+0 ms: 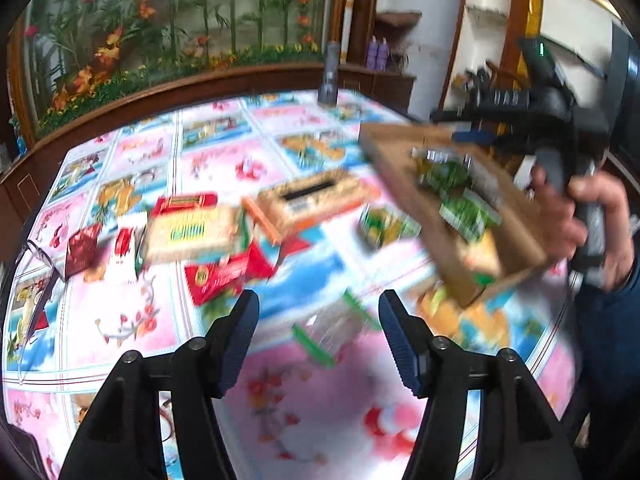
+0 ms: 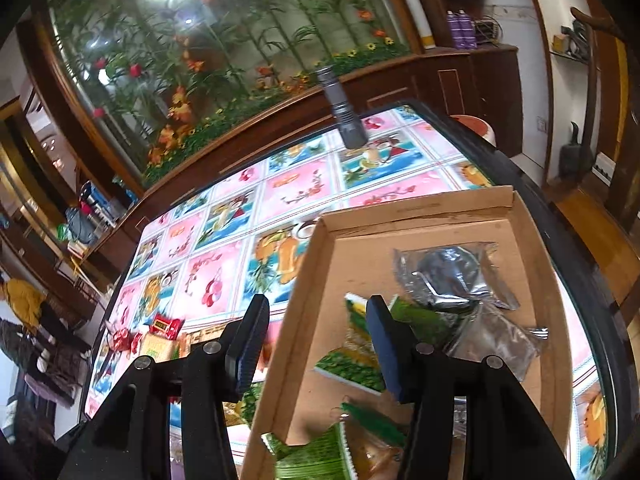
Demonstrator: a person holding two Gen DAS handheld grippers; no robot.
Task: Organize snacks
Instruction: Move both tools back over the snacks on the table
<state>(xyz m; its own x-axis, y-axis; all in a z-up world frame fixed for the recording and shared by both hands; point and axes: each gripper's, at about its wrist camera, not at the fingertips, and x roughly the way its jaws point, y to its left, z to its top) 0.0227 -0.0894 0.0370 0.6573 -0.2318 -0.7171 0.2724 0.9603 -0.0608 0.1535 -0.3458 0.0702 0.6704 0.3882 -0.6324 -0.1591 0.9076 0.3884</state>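
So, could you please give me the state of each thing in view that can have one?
cardboard tray: lifted and tilted, left wall between the right gripper's fingers, snack packets inside.
right gripper: straddling the tray wall; grip unclear.
left gripper: open, empty, above the table.
green snack packets: loose in the tray.
red snack boxes: scattered on the table.
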